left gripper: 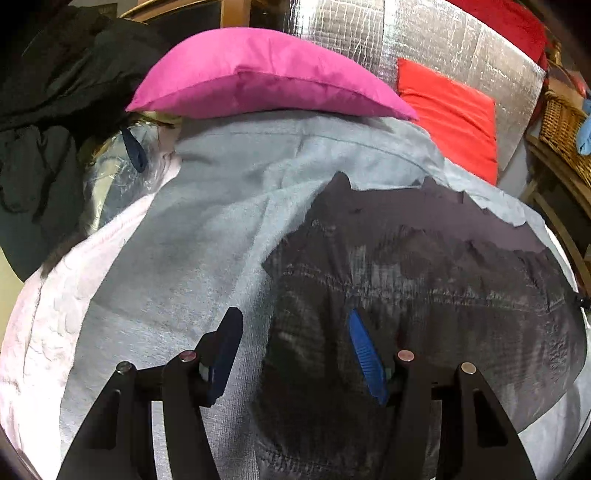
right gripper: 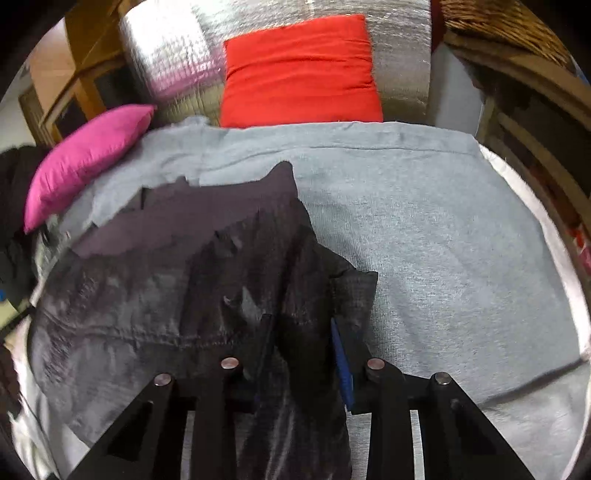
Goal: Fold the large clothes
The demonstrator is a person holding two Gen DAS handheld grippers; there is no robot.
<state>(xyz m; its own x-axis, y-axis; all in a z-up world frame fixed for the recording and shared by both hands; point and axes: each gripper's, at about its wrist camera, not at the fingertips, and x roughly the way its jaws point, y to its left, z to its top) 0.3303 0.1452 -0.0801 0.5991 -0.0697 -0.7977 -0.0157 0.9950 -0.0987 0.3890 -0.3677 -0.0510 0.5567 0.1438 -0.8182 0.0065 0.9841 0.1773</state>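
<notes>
We see the dark garment (right gripper: 177, 295) lying rumpled on a grey blanket (right gripper: 443, 236) over the bed. Right gripper (right gripper: 303, 354): fingers pinched on a raised fold of the garment's edge. Left gripper (left gripper: 295, 354): fingers apart over the garment's other edge, nothing between them. Pink cushion (left gripper: 258, 74) and red cushion (right gripper: 299, 70) sit beyond the blanket, against silver foil padding (left gripper: 424, 33).

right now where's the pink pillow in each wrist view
Left wrist view: the pink pillow lies top centre, at the far edge of the grey blanket.
Right wrist view: the pink pillow sits at the left edge, tilted.
Shared landmark: the red cushion against the silver backing.
</notes>
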